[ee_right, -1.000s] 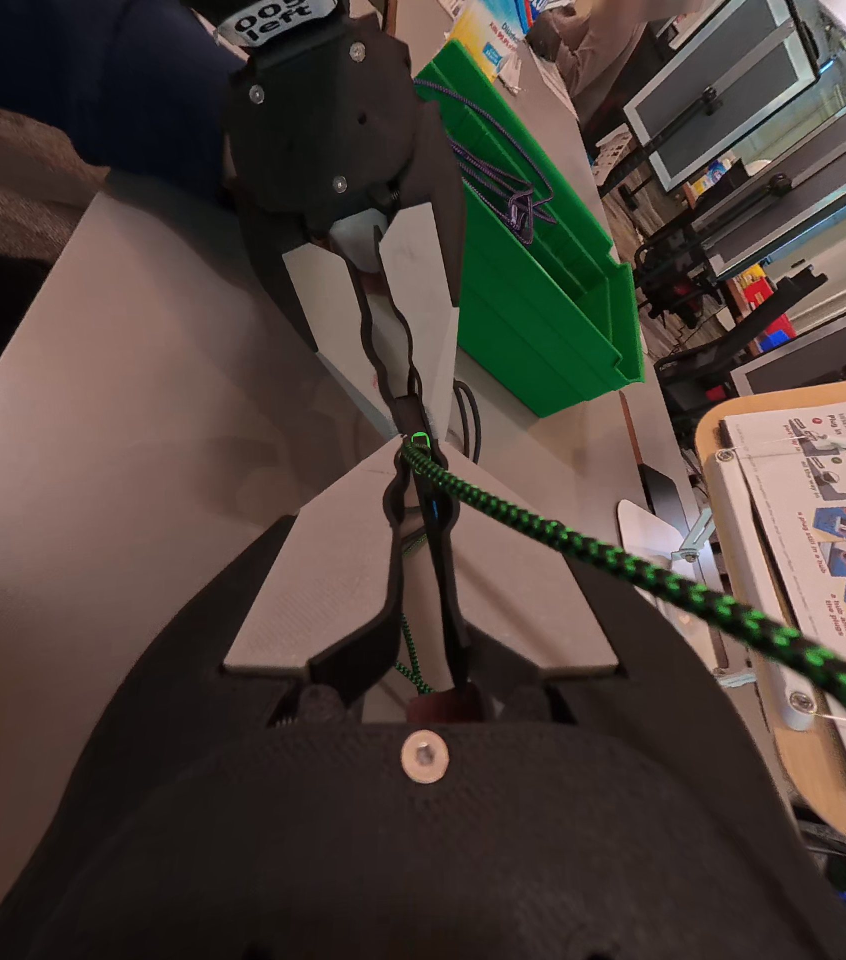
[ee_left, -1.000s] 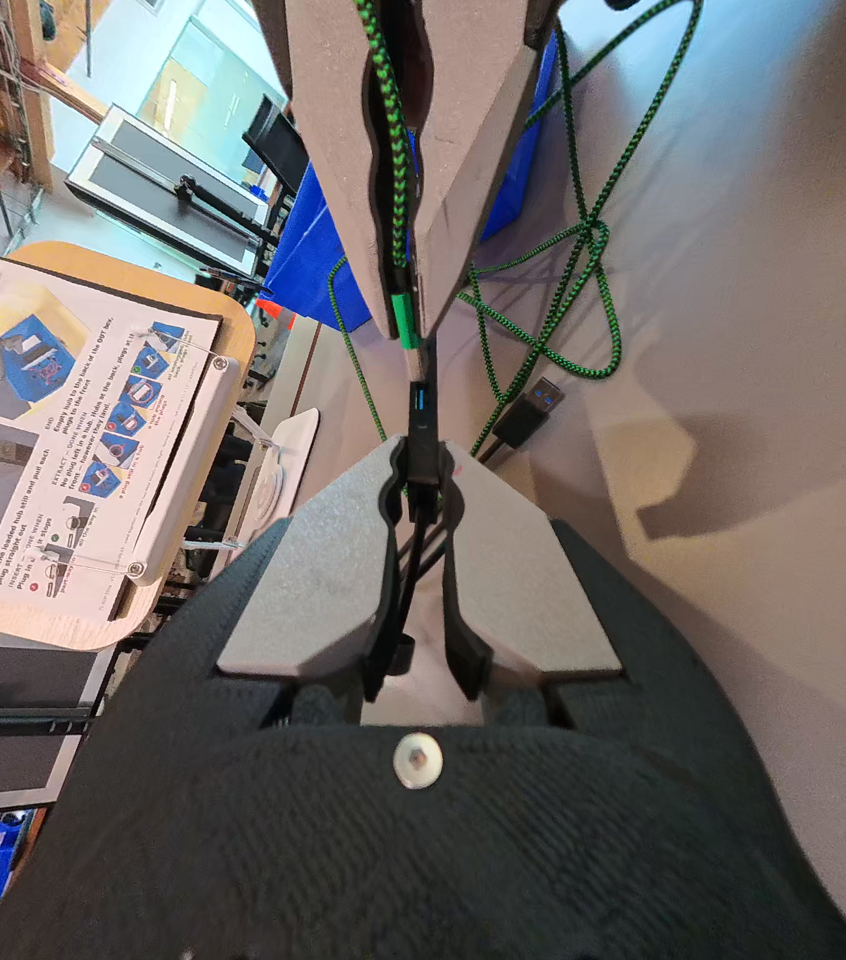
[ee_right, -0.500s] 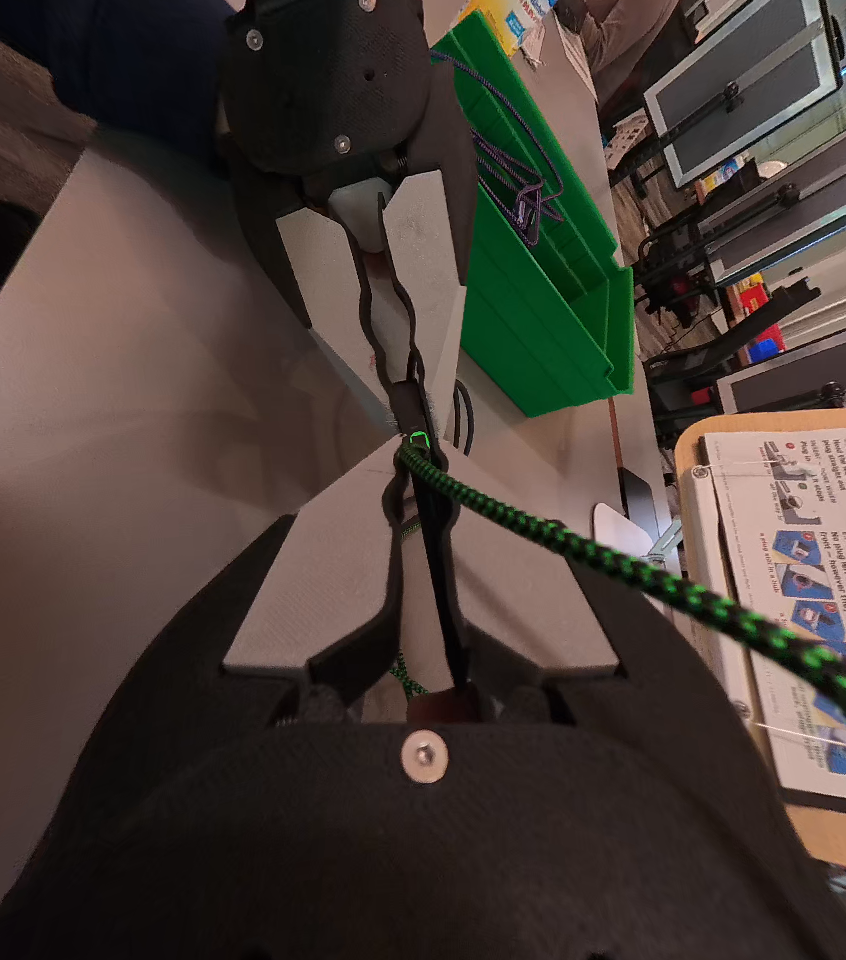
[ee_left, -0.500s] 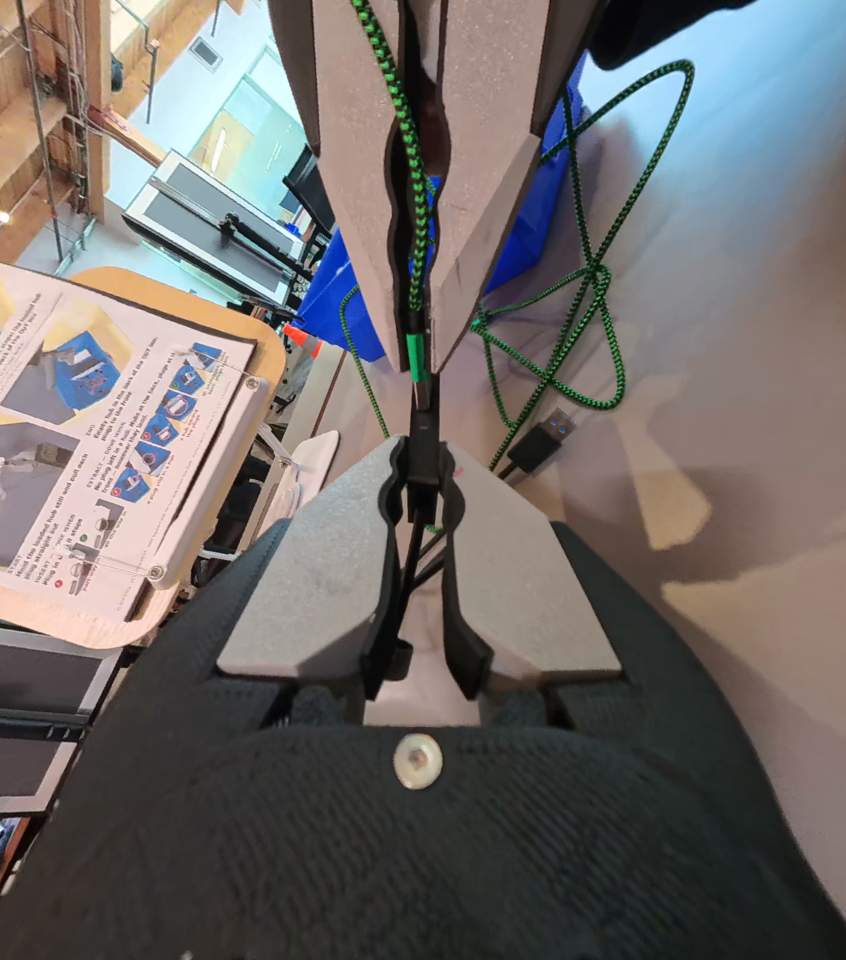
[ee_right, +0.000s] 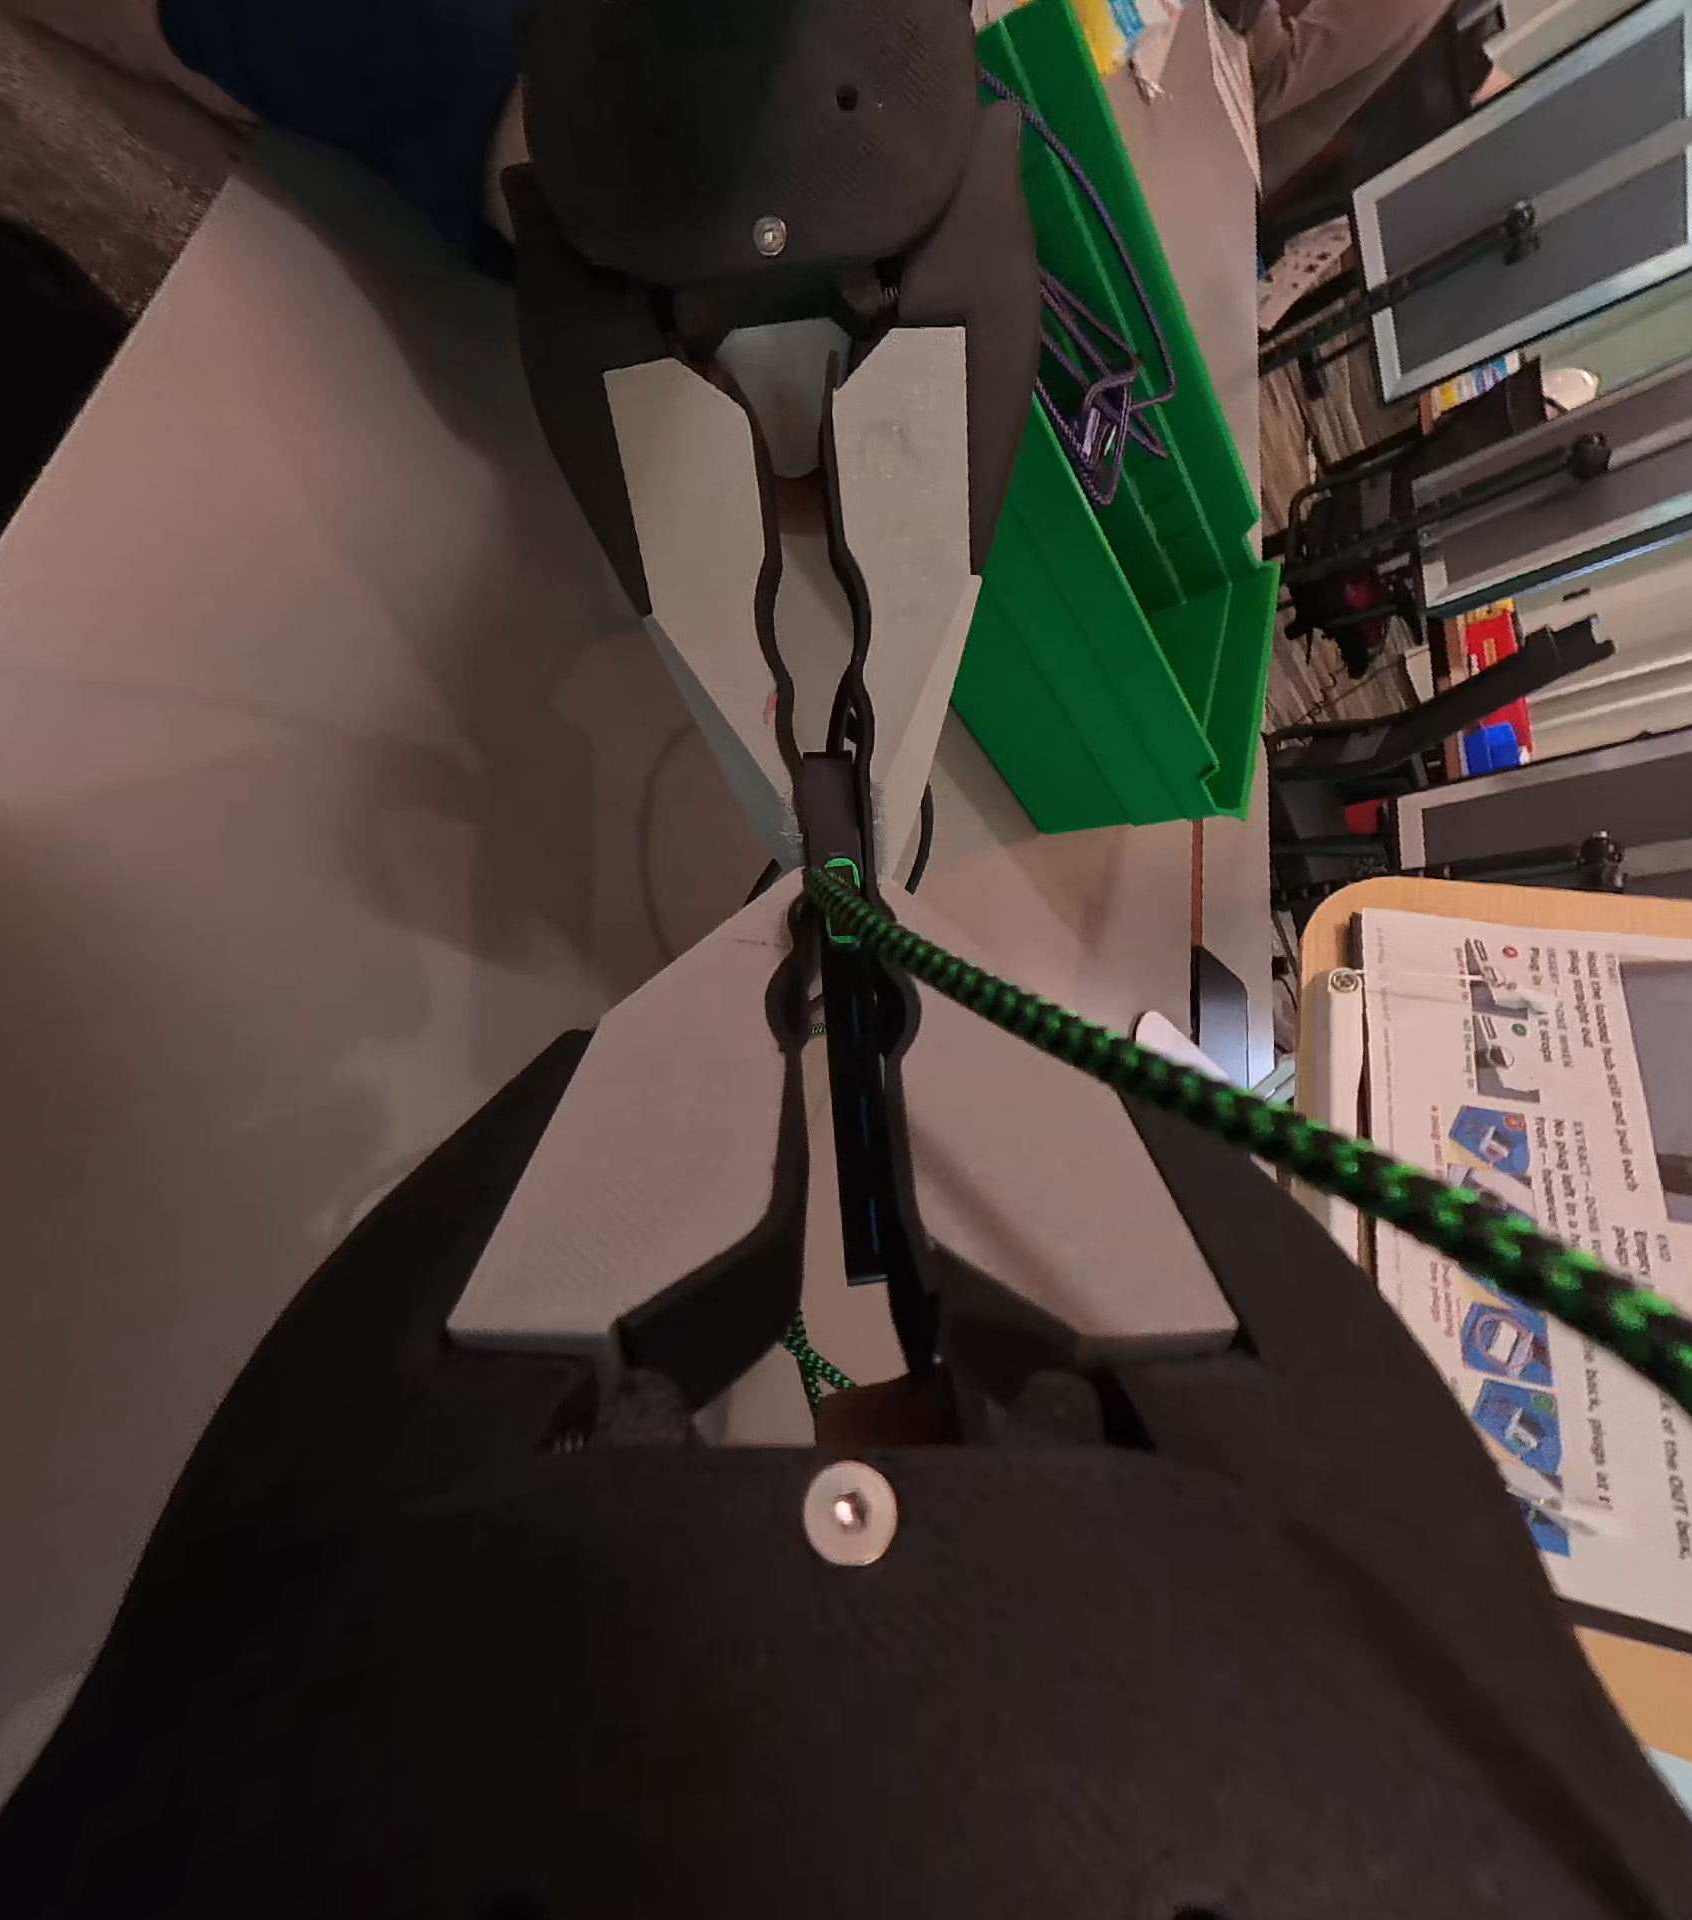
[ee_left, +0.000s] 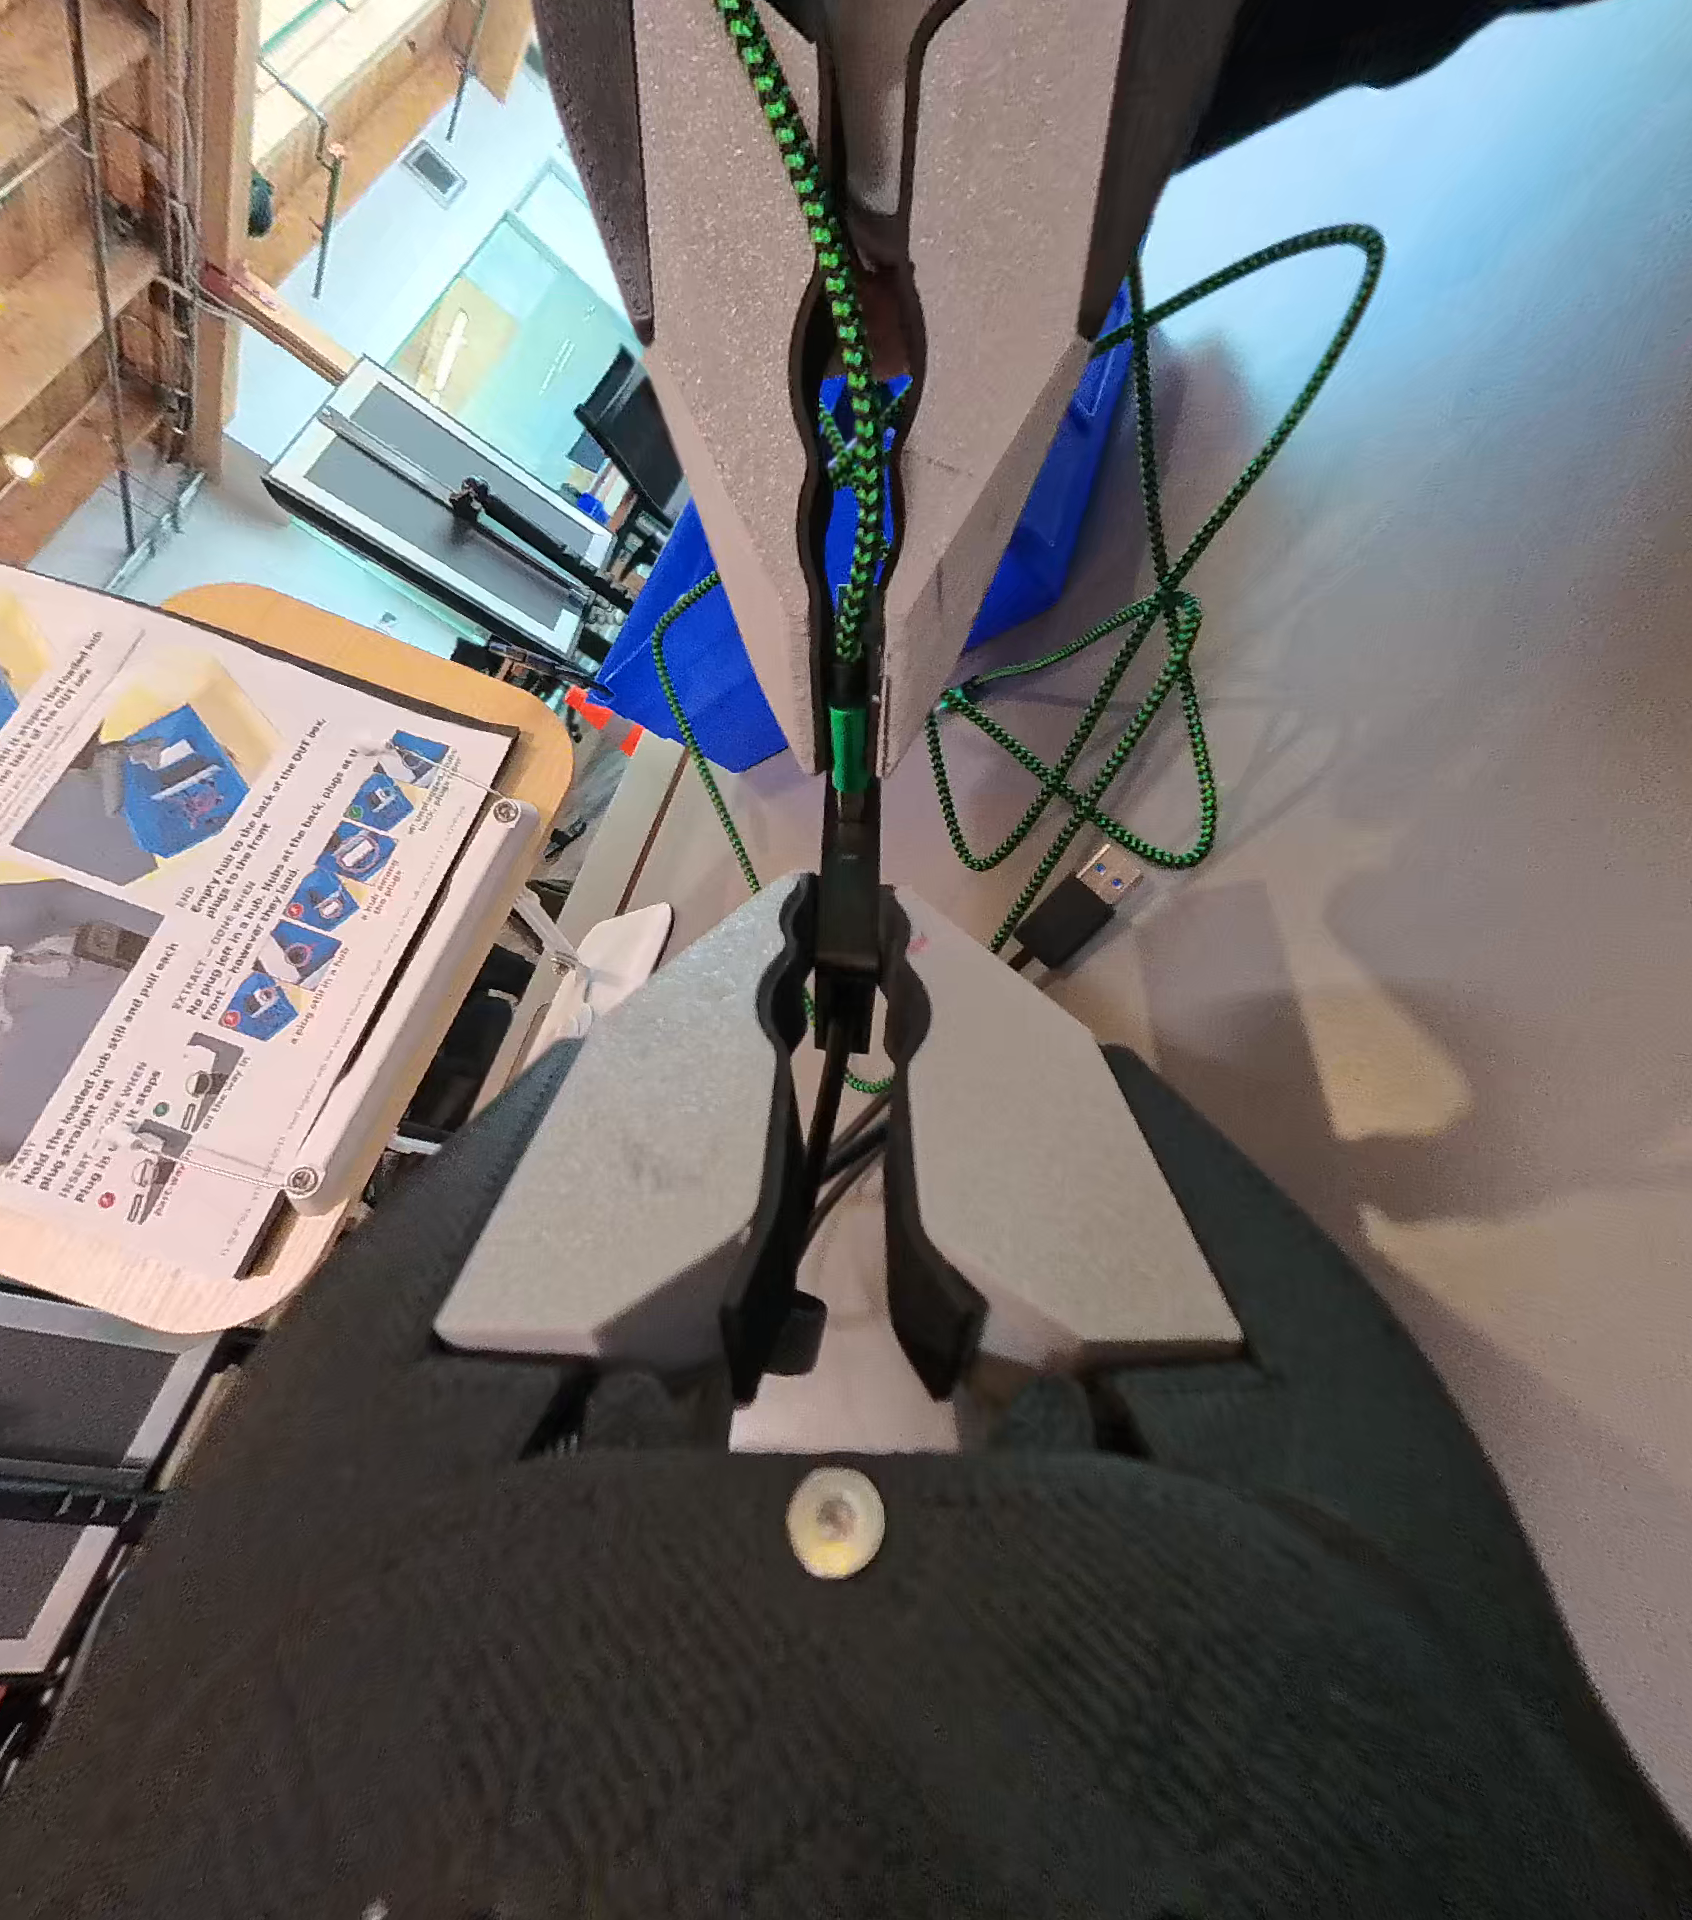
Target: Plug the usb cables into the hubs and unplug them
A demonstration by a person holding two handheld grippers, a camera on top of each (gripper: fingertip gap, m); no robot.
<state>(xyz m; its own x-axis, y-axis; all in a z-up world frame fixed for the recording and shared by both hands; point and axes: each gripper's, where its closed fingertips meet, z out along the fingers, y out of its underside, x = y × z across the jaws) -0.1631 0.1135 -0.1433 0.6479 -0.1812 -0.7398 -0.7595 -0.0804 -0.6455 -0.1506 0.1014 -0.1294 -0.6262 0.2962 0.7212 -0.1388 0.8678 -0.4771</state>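
Observation:
My left gripper point(ee_left: 847, 920) is shut on a slim black USB hub point(ee_left: 847, 883) that sticks out past its fingertips. My right gripper point(ee_left: 847, 764) comes in from the top, tip to tip, shut on the green-collared plug point(ee_left: 847, 727) of a green-and-black braided cable point(ee_left: 1174, 623). The plug's tip meets the hub's end; no gap shows. In the right wrist view my right gripper point(ee_right: 837, 920) pinches the plug, the cable point(ee_right: 1237, 1112) trails off right, and the left gripper point(ee_right: 826, 831) holds the hub point(ee_right: 826, 795) opposite.
A loose black USB plug point(ee_left: 1081, 914) lies on the grey table point(ee_left: 1496, 935) beside the cable loops. A blue bin point(ee_left: 696, 665) stands behind. A green bin point(ee_right: 1112, 623) holds a purple cable point(ee_right: 1102, 395). An instruction sheet point(ee_left: 146, 883) rests on a wooden board to the side.
The right gripper has brought the plug toward the hub. The blue port seen a second ago at the hub's end is now covered, and the two grippers stand closer together.

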